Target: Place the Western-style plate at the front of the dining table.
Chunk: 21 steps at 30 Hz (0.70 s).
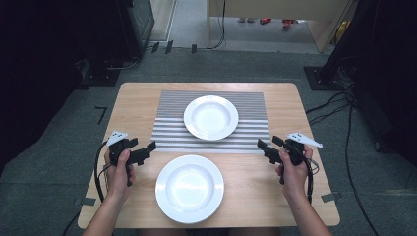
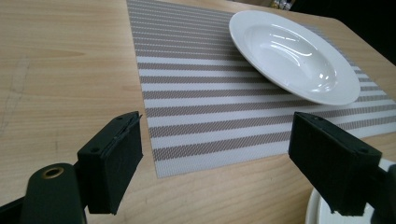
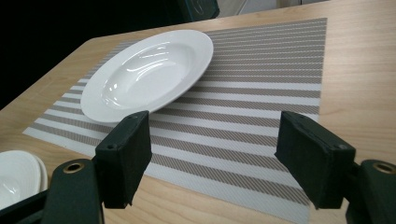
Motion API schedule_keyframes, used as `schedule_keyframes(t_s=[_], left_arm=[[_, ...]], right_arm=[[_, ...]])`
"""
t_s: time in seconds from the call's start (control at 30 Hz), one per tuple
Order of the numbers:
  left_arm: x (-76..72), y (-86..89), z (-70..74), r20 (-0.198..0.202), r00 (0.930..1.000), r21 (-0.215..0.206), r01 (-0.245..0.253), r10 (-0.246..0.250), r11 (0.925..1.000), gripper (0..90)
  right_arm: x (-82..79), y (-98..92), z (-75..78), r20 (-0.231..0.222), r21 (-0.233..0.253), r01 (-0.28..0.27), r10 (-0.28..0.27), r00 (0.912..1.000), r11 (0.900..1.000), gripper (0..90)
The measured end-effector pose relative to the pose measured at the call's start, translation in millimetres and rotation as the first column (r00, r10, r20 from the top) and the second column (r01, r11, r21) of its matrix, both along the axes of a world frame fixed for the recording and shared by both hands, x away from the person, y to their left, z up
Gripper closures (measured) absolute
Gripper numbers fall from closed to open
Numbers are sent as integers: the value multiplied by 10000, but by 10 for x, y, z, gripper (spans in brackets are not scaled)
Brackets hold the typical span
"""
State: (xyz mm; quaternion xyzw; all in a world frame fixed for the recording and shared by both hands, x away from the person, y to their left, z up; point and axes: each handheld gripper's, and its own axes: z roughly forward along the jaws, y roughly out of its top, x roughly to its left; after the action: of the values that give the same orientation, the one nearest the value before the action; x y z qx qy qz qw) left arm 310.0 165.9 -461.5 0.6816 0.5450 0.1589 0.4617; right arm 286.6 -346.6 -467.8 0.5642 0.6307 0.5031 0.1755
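bright even overhead light; glare on white plates [image 1: 211,117]; room edges dark; near jaws slightly soft.

Both forearms came in from below, each hand gripping a claw. The left claw [image 1: 147,148] pointed right, jaws wide apart and empty; the right claw [image 1: 268,143] pointed left, jaws likewise spread and empty

Parted jaws above striped placemat [image 2: 210,93]

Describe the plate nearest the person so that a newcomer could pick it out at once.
Start at the wooden table and find the striped placemat. The near plate lies on bare wood between the two grippers; the other plate sits on the mat.
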Motion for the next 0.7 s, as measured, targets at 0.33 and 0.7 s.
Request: schedule_keyframes(t_s=[0.33, 0.7], left_arm=[[-224, 156, -71, -49, 10000, 218, -79, 80, 9997, 177], [-467, 312, -151, -70, 9996, 223, -268, 270, 9994, 177]], right_arm=[[-272, -312, -49, -31, -77, 353, -353, 9994, 9993, 265], [-547, -567, -129, -127, -251, 668, -671, 9977, 9975, 260]])
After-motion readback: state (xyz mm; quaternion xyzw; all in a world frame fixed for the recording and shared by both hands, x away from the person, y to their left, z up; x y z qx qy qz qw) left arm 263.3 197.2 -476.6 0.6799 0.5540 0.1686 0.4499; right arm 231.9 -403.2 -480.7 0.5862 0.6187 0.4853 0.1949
